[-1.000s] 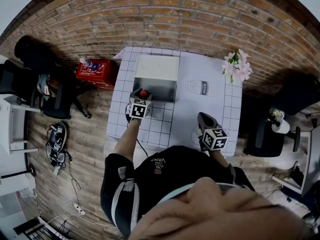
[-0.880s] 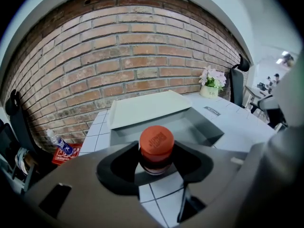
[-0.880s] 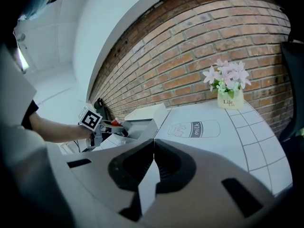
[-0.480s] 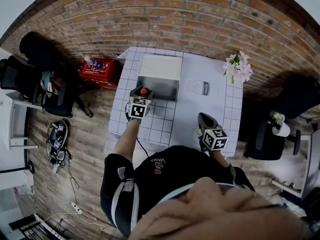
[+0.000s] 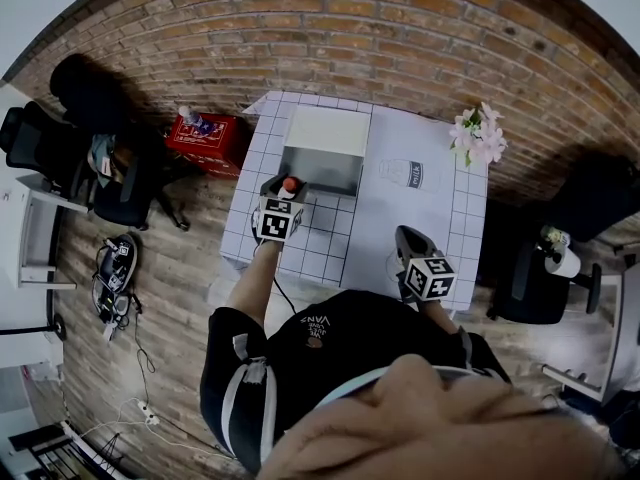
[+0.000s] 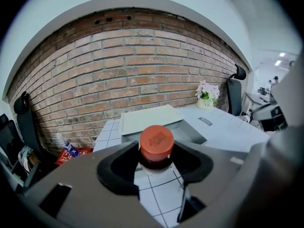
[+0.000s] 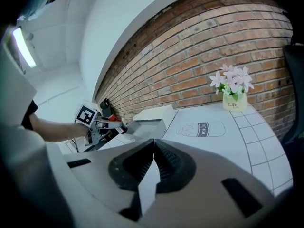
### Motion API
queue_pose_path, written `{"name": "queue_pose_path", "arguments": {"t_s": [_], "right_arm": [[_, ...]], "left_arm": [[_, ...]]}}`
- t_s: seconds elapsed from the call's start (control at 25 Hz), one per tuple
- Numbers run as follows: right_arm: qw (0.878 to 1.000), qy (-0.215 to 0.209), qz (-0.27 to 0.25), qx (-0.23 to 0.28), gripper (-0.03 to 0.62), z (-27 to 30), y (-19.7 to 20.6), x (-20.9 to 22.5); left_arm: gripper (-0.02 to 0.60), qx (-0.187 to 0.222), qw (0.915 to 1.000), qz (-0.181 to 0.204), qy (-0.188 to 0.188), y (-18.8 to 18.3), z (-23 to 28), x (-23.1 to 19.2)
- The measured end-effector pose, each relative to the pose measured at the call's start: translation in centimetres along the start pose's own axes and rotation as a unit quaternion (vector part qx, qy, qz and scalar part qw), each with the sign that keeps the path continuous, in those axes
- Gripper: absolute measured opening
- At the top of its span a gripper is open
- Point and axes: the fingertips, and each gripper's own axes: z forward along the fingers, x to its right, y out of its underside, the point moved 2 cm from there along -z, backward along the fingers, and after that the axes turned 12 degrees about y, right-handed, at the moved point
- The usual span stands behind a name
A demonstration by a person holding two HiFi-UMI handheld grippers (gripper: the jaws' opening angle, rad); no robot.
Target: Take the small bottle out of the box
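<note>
Your left claw (image 6: pixel 155 167) is pinching the small bottle (image 6: pixel 156 144) just under its red cap, a pad pressed on either side of the neck; the grip looks the same as it did a second ago, jaws no wider or tighter. Over that second the claw has eased upward a little and has barely shifted sideways; the bottle now hangs above the checked table (image 5: pixel 410 228), just near of the box (image 6: pixel 192 136), whose pale lid lies open on the far side. Judging from the left gripper view, where tiles show beneath the bottle and the box sits beyond it, the bottle is already clear of the box; what remains is for you to choose a bare patch of table and set it down upright. Your right claw (image 7: pixel 153 151) hangs with its jaws pressed together on nothing, low at the near right of the table, well apart from the box. Farther right lie the printed milk outline (image 5: pixel 411 174) and the pot of flowers (image 5: pixel 477 133) at the far corner.
</note>
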Motion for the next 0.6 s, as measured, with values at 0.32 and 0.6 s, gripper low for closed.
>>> {"name": "queue_pose_path", "arguments": {"t_s": [0.32,0.6], "right_arm": [[1.000,-0.002,-0.005,0.002,0.003,-1.6,1.0,-0.7],[1.000,-0.002,-0.010,0.006,0.003,-2.8,1.6,-1.6]], "left_arm": [[0.222,0.008,1.0000,0.000,0.001,1.1,-1.8,1.4],[0.222,0.020,0.9998,-0.009,0.002,2.2,-4.0,2.8]]}}
